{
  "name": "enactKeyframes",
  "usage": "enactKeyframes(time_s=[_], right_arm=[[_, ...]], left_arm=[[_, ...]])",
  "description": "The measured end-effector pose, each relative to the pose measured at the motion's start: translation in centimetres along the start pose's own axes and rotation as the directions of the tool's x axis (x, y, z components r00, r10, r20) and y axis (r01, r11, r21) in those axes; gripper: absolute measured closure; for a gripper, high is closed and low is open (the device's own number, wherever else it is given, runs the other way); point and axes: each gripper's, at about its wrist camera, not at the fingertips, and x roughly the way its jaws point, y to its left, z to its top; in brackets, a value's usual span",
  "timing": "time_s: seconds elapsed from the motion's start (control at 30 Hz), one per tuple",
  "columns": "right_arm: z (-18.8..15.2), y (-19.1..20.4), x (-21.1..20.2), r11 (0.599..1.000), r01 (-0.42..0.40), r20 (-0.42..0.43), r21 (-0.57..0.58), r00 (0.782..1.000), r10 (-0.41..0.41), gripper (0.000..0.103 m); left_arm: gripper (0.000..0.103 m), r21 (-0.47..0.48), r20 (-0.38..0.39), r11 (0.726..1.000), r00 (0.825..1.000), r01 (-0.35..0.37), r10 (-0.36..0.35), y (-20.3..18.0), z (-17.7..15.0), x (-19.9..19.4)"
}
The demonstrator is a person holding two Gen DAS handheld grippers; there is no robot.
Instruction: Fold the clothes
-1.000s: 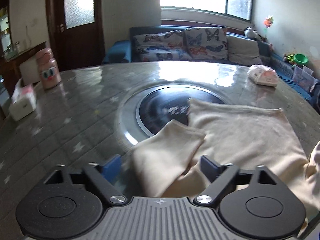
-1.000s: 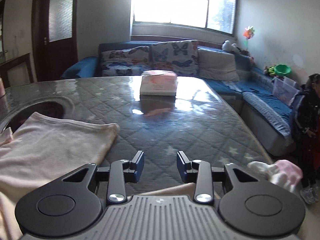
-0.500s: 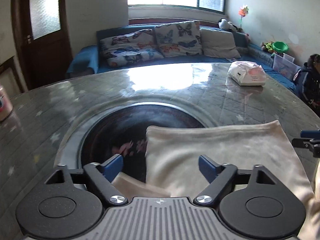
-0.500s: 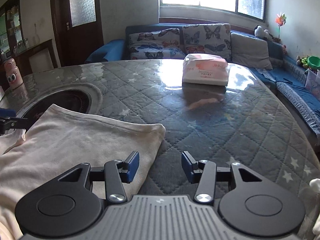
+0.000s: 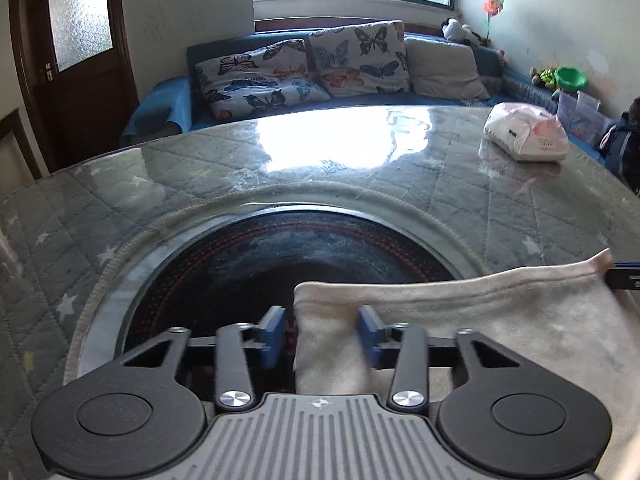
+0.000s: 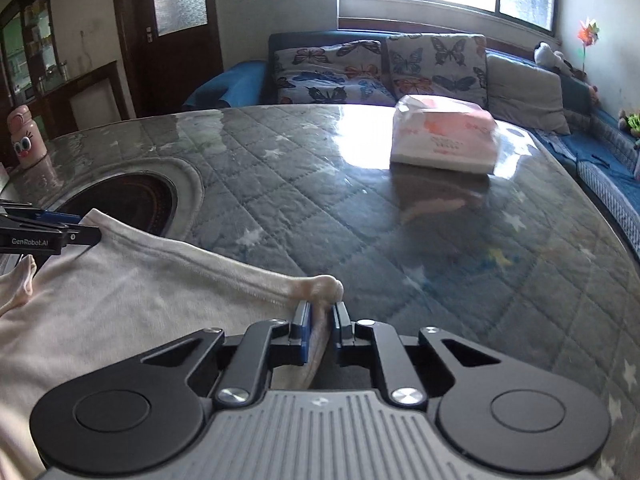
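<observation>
Cream garment [image 6: 120, 312]: flat on desk [image 6: 360, 216], hem running left-right, partly over dark round inset [image 5: 288, 256]. Right hand-held gripper [image 6: 320, 316] clamped on right hem corner; left hand-held gripper [image 5: 320, 328] open, straddling left corner.

Soft cream cloth garment [image 6: 132, 300], glossy table [image 6: 360, 216]

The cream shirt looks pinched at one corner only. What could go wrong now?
1. The right gripper is shut on the cream shirt, but the left gripper has its jaws apart around the other corner. Lifting now would likely tilt the shirt and spoil the fold.
2. The right pinch holds only the corner tip, so it might slip out.
3. The shirt lies partly over the dark round cooktop; dragging it might snag on the rim.
</observation>
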Motion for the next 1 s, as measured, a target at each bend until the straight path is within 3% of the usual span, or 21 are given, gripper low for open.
enactKeyframes(time_s=[0.07, 0.1, 0.43, 0.53, 0.7, 0.83, 1.0], right_arm=[[0.7, 0.4, 0.6, 1.0, -0.004, 0.006, -0.02, 1.0, 0.004, 0.098], [1.2, 0.6, 1.0, 1.0, -0.004, 0.01, -0.028, 1.0, 0.004, 0.098], [5.3, 2.6, 5.5, 0.995, 0.012, 0.038, -0.101, 0.999, -0.008, 0.098], [5.8, 3.1, 6.5, 0.992, 0.0, 0.023, -0.124, 1.0, 0.003, 0.094], [5.4, 4.0, 4.7, 0.988, -0.014, 0.042, -0.155, 0.999, 0.021, 0.087], [3.7, 5.8, 1.2, 0.976, -0.088, 0.034, -0.2, 0.995, 0.097, 0.087], [0.5, 8.4, -3.6, 0.939, -0.228, 0.006, -0.259, 0.971, 0.237, 0.081]], left_arm=[[0.09, 0.013, 0.011, 1.0, 1.0, -0.015, 0.015, 0.1, 0.2, 0.0], [0.091, 0.022, 0.014, 0.999, 0.999, -0.029, 0.028, 0.3, 0.3, 0.1], [0.095, -0.052, 0.017, 0.987, 0.988, -0.154, 0.155, 4.3, 1.7, 1.5], [0.094, -0.05, 0.014, 0.983, 0.984, -0.176, 0.176, 4.7, 1.9, 1.8], [0.088, -0.038, 0.015, 0.982, 0.982, -0.188, 0.188, 4.3, 1.3, 0.6], [0.084, -0.019, 0.023, 0.989, 0.988, -0.15, 0.15, 3.0, 0.2, -1.5], [0.064, 0.032, 0.038, 0.997, 0.997, -0.065, 0.063, 0.0, -1.7, -4.3]])
